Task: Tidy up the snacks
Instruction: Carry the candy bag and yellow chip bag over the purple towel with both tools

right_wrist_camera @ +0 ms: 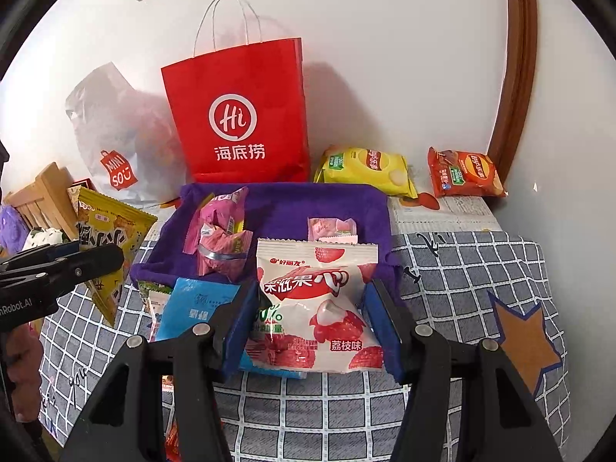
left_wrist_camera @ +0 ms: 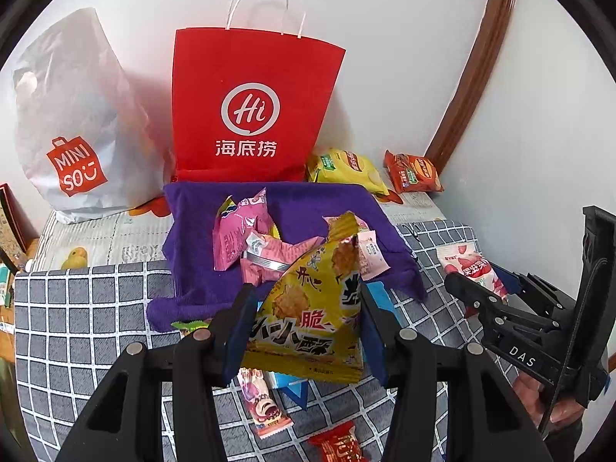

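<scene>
left gripper [left_wrist_camera: 308, 331] clamps yellow snack bag [left_wrist_camera: 308, 308]; right gripper [right_wrist_camera: 308, 327] clamps lychee pack [right_wrist_camera: 319, 308] (red "hi" bag [right_wrist_camera: 238, 115] behind).

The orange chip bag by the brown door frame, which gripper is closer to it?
Right. The orange chip bag lies at the back right corner. The right gripper, holding a white lychee packet, is on that side; the left gripper is further left.

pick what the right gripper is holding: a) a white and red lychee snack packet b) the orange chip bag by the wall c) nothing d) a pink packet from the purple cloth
a: in the right wrist view the right gripper has its blue pads pressed on both sides of the white and red lychee snack packet.
</scene>
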Demonstrator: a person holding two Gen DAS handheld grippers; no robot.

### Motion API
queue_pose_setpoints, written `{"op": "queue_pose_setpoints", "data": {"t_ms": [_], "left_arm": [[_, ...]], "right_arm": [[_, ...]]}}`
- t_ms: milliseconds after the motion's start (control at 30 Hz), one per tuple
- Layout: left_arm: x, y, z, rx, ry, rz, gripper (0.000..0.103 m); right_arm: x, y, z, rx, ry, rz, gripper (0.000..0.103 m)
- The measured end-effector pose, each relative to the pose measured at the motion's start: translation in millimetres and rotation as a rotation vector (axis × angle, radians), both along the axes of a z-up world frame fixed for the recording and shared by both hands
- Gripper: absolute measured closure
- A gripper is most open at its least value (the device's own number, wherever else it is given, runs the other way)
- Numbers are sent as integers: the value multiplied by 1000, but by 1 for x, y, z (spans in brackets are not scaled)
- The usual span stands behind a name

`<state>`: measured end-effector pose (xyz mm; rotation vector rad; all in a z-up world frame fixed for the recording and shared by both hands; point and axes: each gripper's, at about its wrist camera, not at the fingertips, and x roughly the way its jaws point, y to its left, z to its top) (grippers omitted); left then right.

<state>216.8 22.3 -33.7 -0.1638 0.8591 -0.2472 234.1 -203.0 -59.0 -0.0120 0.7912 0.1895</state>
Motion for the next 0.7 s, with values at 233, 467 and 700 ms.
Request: {"op": "queue_pose_setpoints", "data": {"t_ms": [233,467,700], "left_arm": [[9,0,-2,-5,6,0,54],[26,-1,-8,-2,18,-2,54],[41,8,-14,0,22,12,54]], "right_arm": [[14,-1,-2,0,15,0,46],[25,-2,-6,-3,14,3,46],[41,-7,-8,-3,10,-8,46]]}}
